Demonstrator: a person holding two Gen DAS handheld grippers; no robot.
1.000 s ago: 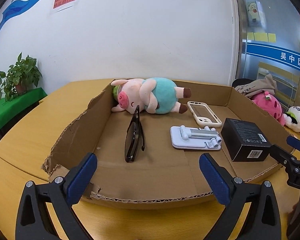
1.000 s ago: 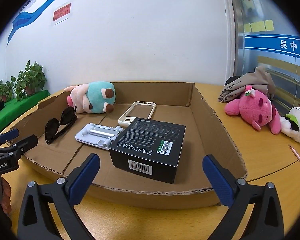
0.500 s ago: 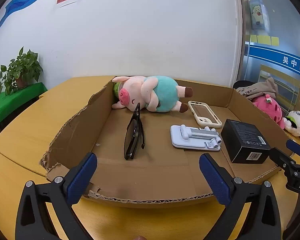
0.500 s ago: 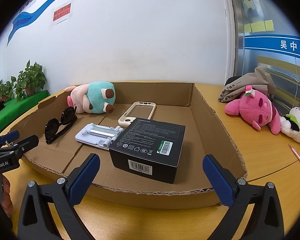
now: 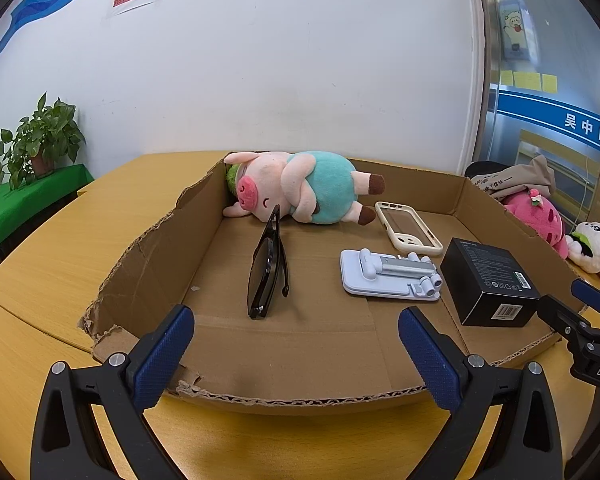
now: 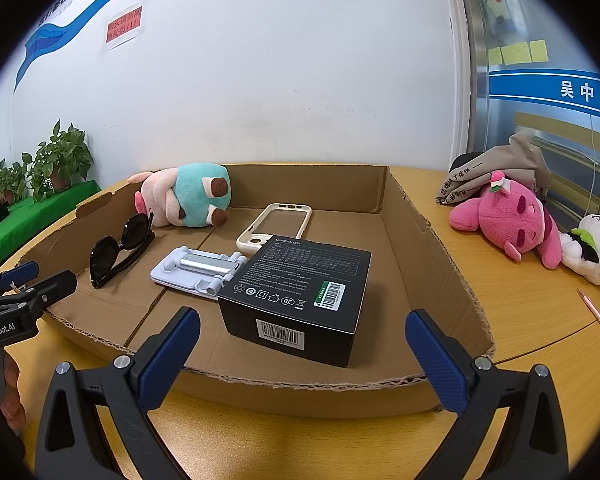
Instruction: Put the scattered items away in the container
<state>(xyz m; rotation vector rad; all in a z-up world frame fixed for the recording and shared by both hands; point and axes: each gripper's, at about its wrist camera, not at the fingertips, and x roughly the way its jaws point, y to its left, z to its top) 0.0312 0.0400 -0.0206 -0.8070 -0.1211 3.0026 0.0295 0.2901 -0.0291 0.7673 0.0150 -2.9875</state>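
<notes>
1. A shallow cardboard tray was seen on a wooden table, its near edge just beyond both tools.
2. The left gripper was held released, its blue pads spread wide with nothing between them, in front of the tray's near edge.
3. The right gripper was likewise held released and empty, at the near right part of the tray.
4. Inside the tray, a plush pig was laid on its side against the far wall.
5. Folded sunglasses were placed near the pig, left of centre.
6. A white phone stand was found touching a black box, with a cream phone case just beyond them.
7. Outside the tray, on the far right of the table, a pink plush and a panda plush were left lying, with a beige cloth bag behind them.
</notes>
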